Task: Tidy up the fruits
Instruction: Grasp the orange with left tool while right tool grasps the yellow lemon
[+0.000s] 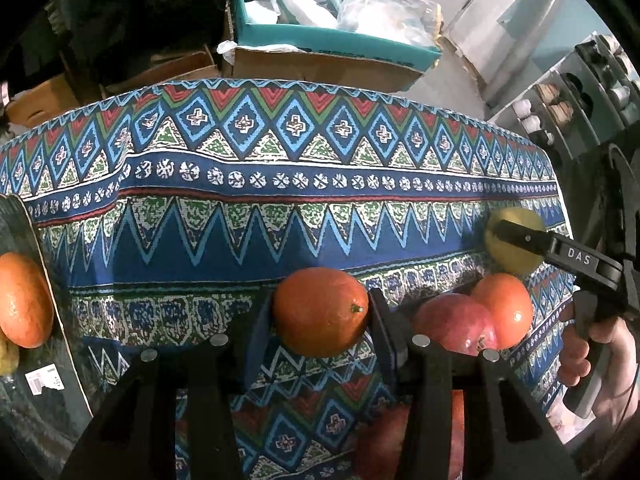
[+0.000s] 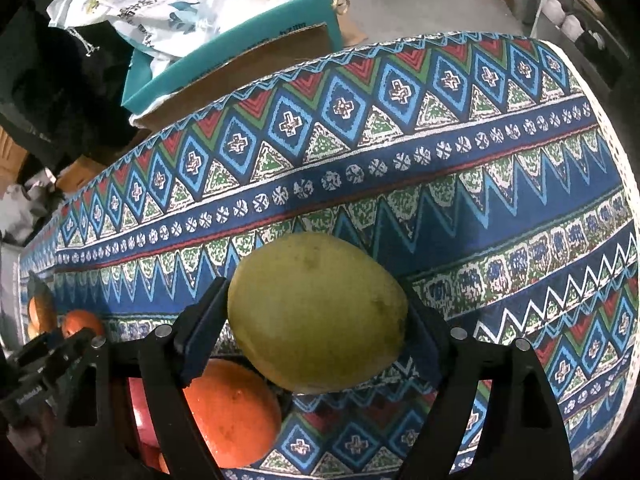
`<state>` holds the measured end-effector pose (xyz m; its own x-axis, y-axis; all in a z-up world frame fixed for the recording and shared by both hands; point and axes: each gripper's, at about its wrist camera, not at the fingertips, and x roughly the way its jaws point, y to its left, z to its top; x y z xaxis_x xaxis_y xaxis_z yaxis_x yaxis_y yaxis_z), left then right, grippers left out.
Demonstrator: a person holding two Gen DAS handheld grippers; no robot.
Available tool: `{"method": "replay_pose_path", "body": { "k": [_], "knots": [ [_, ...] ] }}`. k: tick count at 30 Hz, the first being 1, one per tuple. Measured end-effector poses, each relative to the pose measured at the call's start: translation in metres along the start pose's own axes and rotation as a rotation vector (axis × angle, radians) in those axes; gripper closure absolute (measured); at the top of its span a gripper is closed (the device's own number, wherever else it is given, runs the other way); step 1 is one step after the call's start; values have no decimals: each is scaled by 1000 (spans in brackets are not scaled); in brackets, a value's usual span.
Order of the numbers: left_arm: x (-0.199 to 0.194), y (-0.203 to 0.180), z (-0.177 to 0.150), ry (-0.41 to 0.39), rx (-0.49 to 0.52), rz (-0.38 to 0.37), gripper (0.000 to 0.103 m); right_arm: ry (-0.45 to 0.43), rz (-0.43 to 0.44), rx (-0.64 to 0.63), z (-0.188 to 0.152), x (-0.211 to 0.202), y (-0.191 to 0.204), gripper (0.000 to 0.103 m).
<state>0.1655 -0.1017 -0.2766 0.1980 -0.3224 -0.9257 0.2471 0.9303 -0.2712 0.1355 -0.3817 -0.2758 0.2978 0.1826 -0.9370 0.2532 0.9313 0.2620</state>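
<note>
Nearest the left gripper (image 1: 320, 320), a round orange citrus fruit (image 1: 320, 312) sits squarely between its two black fingers, stem dimple turned to the right. The pads look to be touching both flanks, so I judge the gripper pinched on the fruit, though the contact on the left side is partly hidden.

Just right of it, a dark red pomegranate (image 1: 456, 328) and a second orange fruit (image 1: 506, 308) lie touching each other on the patterned blue woven tablecloth (image 1: 280, 200).

Beyond them, toward the table's right edge, the right gripper (image 2: 318, 316) clamps a large yellow-green mango (image 2: 318, 312), long axis running across the jaws, lifted over the cloth.

At the table's left edge a dark tray (image 1: 24, 224) holds another orange (image 1: 22, 300); the left hand is nearer it, so its fruit likely goes there first.
</note>
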Motion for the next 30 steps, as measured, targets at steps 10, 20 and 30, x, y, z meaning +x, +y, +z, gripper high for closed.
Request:
{"method": "replay_pose_path", "body": {
  "k": [10, 20, 30],
  "knots": [
    [-1, -7, -4, 0, 15, 10, 55, 20, 34, 37, -1, 3, -7, 22],
    [-4, -10, -4, -8, 27, 18, 55, -40, 7, -14, -10, -1, 0, 23],
    [-22, -12, -4, -44, 27, 12, 56, -157, -18, -44, -19, -30, 4, 23]
  ]
}}
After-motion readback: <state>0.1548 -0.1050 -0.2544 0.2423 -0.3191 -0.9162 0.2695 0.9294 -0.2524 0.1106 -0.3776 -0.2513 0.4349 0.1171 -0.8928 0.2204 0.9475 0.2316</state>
